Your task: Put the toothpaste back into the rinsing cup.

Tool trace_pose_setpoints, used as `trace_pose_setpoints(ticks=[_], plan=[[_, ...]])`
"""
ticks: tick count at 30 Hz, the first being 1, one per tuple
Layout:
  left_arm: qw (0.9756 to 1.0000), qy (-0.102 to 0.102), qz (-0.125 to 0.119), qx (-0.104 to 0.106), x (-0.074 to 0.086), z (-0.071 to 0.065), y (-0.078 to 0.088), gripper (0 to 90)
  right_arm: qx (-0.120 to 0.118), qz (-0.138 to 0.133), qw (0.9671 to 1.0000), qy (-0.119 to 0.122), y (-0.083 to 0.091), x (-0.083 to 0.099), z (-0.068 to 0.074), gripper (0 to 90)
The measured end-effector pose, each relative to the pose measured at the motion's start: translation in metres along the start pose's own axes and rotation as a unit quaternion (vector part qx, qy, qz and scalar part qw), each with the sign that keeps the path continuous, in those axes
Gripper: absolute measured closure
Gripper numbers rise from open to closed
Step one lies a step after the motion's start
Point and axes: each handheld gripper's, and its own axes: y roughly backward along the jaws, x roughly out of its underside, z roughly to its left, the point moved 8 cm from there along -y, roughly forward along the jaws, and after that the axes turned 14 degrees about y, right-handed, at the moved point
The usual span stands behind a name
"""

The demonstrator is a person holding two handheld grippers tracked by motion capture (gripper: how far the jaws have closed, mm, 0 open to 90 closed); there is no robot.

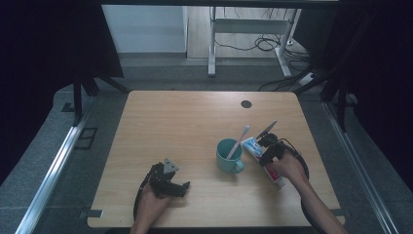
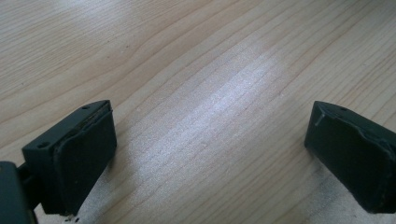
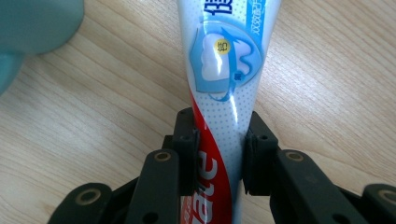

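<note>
Two tongs on worktop (image 1: 195, 117). Right tongs (image 3: 219, 149) clamped on toothpaste tube (image 3: 224, 70), pads pressing both sides; tube lies flat on worktop just right of teal mug (image 1: 229, 156), which holds a toothbrush (image 1: 238, 141). Left tongs (image 2: 210, 154) gape wide, nothing between, low over bare wood.

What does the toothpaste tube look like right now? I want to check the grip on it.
The toothpaste tube is soft-looking white plastic with a blue tooth graphic, blue print and a red band with white letters. It lies flat on the wooden table, just right of the green cup. The right gripper has its jaws pressed against both sides of the tube at the red part. Its cap end is hidden.
</note>
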Motion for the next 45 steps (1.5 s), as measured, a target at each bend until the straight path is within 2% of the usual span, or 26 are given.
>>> trace_pose_setpoints(ticks=[16, 25, 35, 45], plan=[[1.0000, -0.002, 0.000, 0.000, 0.000, 0.000, 0.000, 2.1, 0.010, -0.041, 0.9991, 0.009, 0.014, 0.010, 0.002, 71.3], [1.0000, -0.001, 0.000, 0.000, 0.000, 0.000, 0.000, 2.1, 0.015, -0.068, 0.9976, 0.005, 0.025, 0.015, -0.001, 71.5], [1.0000, -0.001, 0.001, 0.000, 0.000, 0.000, 0.000, 2.1, 0.025, -0.106, 0.9940, 0.015, 0.035, 0.022, 0.003, 71.5], [1.0000, -0.001, 0.001, 0.000, 0.000, 0.000, 0.000, 2.1, 0.033, -0.154, 0.9873, 0.019, 0.045, 0.030, 0.009, 71.6]])
